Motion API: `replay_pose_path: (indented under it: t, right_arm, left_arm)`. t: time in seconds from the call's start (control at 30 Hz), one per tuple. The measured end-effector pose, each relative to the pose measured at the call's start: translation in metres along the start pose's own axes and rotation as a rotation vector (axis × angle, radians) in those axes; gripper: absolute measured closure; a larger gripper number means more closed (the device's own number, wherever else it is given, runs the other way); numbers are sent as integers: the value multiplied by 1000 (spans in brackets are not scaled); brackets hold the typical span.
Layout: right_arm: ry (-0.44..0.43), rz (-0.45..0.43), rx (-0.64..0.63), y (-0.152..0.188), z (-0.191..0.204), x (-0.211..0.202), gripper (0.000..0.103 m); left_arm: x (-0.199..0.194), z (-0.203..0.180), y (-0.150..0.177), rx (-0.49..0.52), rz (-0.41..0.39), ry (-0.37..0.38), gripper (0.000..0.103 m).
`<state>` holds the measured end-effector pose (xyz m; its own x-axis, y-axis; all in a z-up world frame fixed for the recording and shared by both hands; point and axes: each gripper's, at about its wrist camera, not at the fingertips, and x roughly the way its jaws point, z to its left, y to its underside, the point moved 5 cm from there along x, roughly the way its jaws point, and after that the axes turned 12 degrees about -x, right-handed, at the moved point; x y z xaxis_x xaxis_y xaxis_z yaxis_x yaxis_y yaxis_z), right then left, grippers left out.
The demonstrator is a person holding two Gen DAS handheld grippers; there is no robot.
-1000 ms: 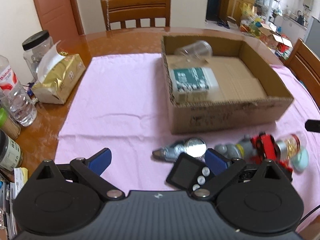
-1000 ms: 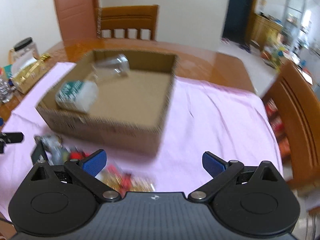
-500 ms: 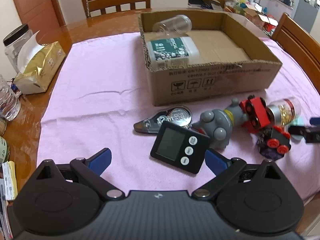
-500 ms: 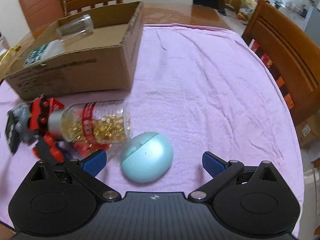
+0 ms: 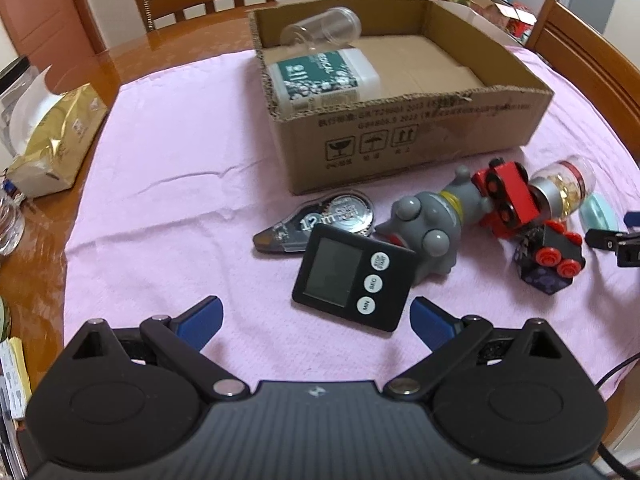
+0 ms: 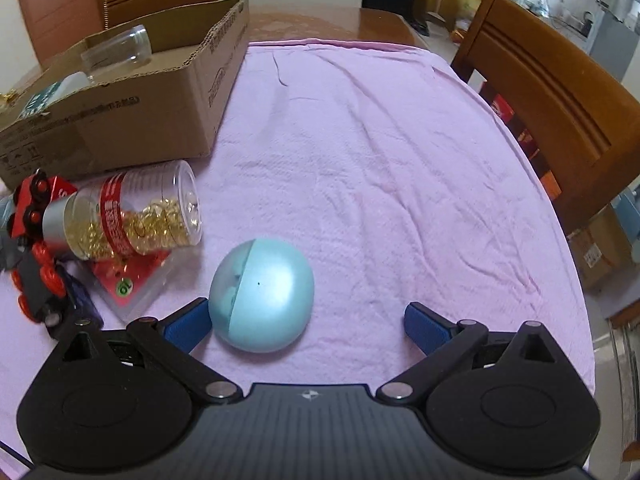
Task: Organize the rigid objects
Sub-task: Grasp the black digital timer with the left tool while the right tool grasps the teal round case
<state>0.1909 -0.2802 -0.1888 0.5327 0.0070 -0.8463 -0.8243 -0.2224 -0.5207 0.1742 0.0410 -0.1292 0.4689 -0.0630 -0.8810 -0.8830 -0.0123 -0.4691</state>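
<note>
You dropped right tongs, spread, onto teal egg case, lower centre; left tongs spread, near timer. Pickup imminent.

A wooden table (glossy) carries a pink cloth, a gold tissue pack.

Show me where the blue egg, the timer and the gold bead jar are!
blue egg point(image 6: 262, 294), right wrist view, on its smooth rounded top.
timer point(image 5: 354, 282), left wrist view, on the black front beside the screen.
gold bead jar point(image 6: 136, 216), right wrist view, on its clear side by the red label.
</note>
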Motion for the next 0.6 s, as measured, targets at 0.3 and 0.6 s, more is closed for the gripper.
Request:
replay_pose_path:
  t: [0.3,0.6]
  right_arm:
    - [20,-14,18,2,4,-2,0]
    - [2,-57,-8,-6,23,-8,22]
  left_arm:
    - [5,-6,2,27,18,9,4]
    - [12,-8,1,40,49,31,4]
